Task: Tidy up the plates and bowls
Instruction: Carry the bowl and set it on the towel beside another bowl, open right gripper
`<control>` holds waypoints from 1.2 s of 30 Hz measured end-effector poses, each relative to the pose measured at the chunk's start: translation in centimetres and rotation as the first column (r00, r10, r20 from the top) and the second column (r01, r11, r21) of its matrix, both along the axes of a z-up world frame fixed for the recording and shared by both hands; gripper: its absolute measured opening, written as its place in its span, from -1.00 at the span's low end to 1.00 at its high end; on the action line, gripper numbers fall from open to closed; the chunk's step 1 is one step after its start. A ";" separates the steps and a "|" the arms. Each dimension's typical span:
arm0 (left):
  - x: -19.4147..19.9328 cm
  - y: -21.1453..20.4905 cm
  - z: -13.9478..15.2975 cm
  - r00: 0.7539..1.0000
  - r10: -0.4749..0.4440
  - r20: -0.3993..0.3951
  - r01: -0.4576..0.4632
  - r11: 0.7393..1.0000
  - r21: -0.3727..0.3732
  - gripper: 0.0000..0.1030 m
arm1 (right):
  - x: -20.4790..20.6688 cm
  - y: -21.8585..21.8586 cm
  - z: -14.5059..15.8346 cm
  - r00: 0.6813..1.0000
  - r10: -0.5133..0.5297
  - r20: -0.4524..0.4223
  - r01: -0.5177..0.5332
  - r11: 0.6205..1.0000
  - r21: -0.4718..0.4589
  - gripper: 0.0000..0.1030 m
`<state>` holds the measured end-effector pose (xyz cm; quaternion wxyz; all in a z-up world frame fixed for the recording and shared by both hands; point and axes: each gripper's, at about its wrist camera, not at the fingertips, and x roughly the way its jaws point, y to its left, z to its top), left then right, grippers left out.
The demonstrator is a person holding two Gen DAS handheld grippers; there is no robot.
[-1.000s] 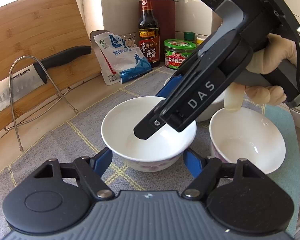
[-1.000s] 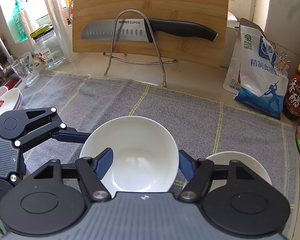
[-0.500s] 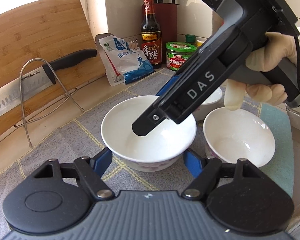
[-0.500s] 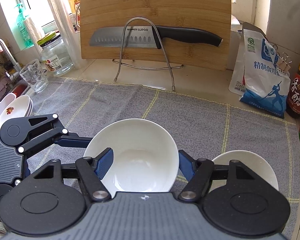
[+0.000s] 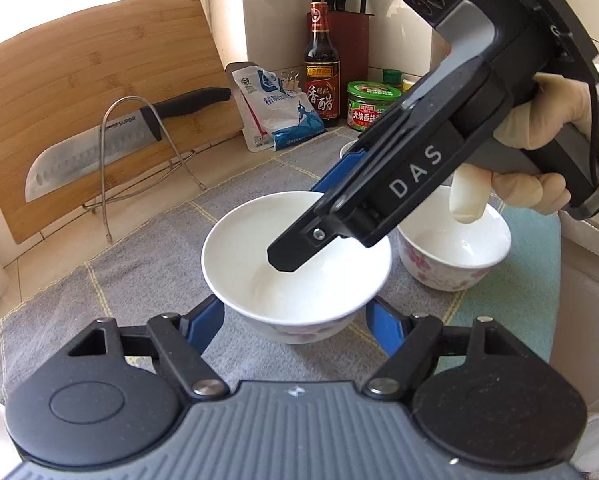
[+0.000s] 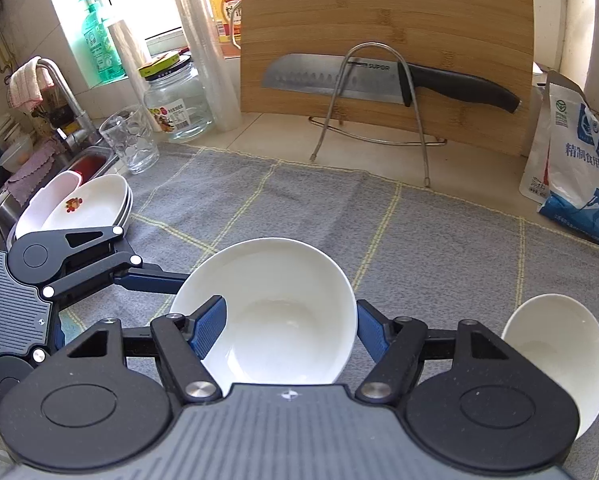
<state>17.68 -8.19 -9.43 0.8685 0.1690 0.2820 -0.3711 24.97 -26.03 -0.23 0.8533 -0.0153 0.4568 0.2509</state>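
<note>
Bowl (image 5: 295, 268), white with pink flowers on its outer wall, stands on the grey cloth (image 5: 139, 276) near the middle of the left wrist view, and the left gripper (image 5: 295, 320) has its blue fingers (image 5: 203, 320) spread to either side of the bowl's base, released and not pressing it as far as can be seen. From the upper right the right gripper (image 5: 339, 200), marked DAS and held by a gloved hand (image 5: 539, 152), reaches down over the bowl; one black finger hangs inside the rim and a blue one shows beyond the far rim. A second bowl (image 5: 455, 248) with the same flowers sits just right of the first, and part of a third (image 5: 349, 148) peeks out behind the right gripper. At the back edge of the counter lean a board (image 5: 79, 92) with a knife (image 5: 111, 144) on a wire stand, a bag (image 5: 275, 112), a bottle (image 5: 321, 76) and a jar (image 5: 369, 106). In the right wrist view the bowl (image 6: 267, 316) fills the space between the right gripper's (image 6: 287, 328) fingers, which are parted wide on both sides of the rim; whether they touch it I cannot tell. The left gripper (image 6: 151, 280) comes in from the left edge with a finger at the bowl's side. The second bowl (image 6: 559, 356) lies at the right edge of the cloth, and stacked plates (image 6: 83, 208) rest at its far left corner beside the sink (image 6: 3, 208).
</note>
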 end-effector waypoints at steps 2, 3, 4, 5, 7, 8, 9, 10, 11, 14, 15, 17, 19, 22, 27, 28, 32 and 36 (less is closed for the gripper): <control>-0.4 0.9 0.1 1.000 0.003 -0.003 -0.003 1.000 0.003 0.51 | -0.6 0.9 0.0 1.000 0.012 -0.005 -0.012 1.000 0.004 0.46; -0.6 1.5 0.1 1.000 0.004 -0.006 -0.004 1.000 0.004 0.51 | -0.8 1.2 0.0 1.000 0.014 -0.007 -0.014 1.000 0.009 0.46; -0.9 2.0 0.1 1.000 0.006 -0.009 -0.006 1.000 0.004 0.51 | -1.2 1.6 0.0 1.000 0.019 -0.009 -0.019 1.000 0.013 0.46; -1.1 2.3 0.1 1.000 0.008 -0.012 -0.008 1.000 0.005 0.51 | -1.5 2.0 0.1 1.000 0.024 -0.011 -0.024 1.000 0.017 0.46; -1.5 3.1 0.0 1.000 0.015 -0.020 -0.014 1.000 0.013 0.51 | -2.1 2.6 0.1 0.999 0.034 -0.015 -0.033 0.999 0.020 0.46; -1.8 3.4 -0.1 1.000 0.017 -0.023 -0.017 1.000 0.014 0.51 | -2.4 3.0 0.1 0.999 0.039 -0.016 -0.038 0.999 0.021 0.46; -2.1 3.8 -0.2 0.999 0.019 -0.029 -0.019 1.000 0.016 0.51 | -2.7 3.4 0.0 0.999 0.042 -0.020 -0.042 0.999 0.022 0.46; -2.4 4.1 -0.2 0.999 0.020 -0.035 -0.019 1.000 0.018 0.51 | -2.9 3.7 0.0 0.999 0.046 -0.023 -0.045 0.999 0.023 0.46; -2.6 4.4 -0.3 0.999 0.019 -0.039 -0.019 1.000 0.020 0.51 | -3.2 4.0 -0.1 0.999 0.047 -0.025 -0.047 0.999 0.025 0.46; -3.3 5.2 -0.5 0.999 0.016 -0.052 -0.015 1.000 0.026 0.51 | -4.0 4.6 -0.2 0.998 0.047 -0.035 -0.046 0.998 0.035 0.46; -3.5 5.4 -0.5 0.998 0.016 -0.058 -0.014 0.999 0.029 0.51 | -4.3 4.9 -0.3 0.998 0.046 -0.039 -0.044 0.998 0.039 0.46; -4.0 5.9 -0.6 0.998 0.015 -0.064 -0.013 0.999 0.031 0.51 | -4.8 5.2 -0.3 0.998 0.045 -0.044 -0.043 0.998 0.045 0.46; -4.3 6.2 -0.8 0.997 0.014 -0.078 -0.011 0.999 0.033 0.51 | -5.2 5.5 -0.3 0.998 0.047 -0.049 -0.045 0.998 0.048 0.46; -4.6 6.6 -1.0 0.995 0.008 -0.100 -0.005 1.000 0.031 0.51 | -5.7 5.9 -0.5 0.997 0.049 -0.057 -0.047 0.998 0.046 0.46; -5.0 6.8 -1.1 0.994 -0.006 -0.108 0.011 0.999 0.041 0.51 | -6.2 6.1 -1.0 0.996 0.037 -0.076 -0.034 0.998 0.046 0.46; -5.0 6.9 -1.1 0.994 -0.008 -0.111 0.013 0.999 0.042 0.51 | -6.2 6.1 -1.1 0.996 0.036 -0.078 -0.032 0.998 0.047 0.46; -5.0 7.0 -1.2 0.992 -0.012 -0.122 0.018 0.999 0.043 0.51 | -6.3 6.1 -1.3 0.996 0.029 -0.085 -0.024 0.998 0.056 0.46; -5.0 7.1 -1.2 0.992 -0.019 -0.123 0.024 0.999 0.041 0.51 | -6.4 6.2 -1.5 0.996 0.022 -0.083 -0.017 0.999 0.051 0.46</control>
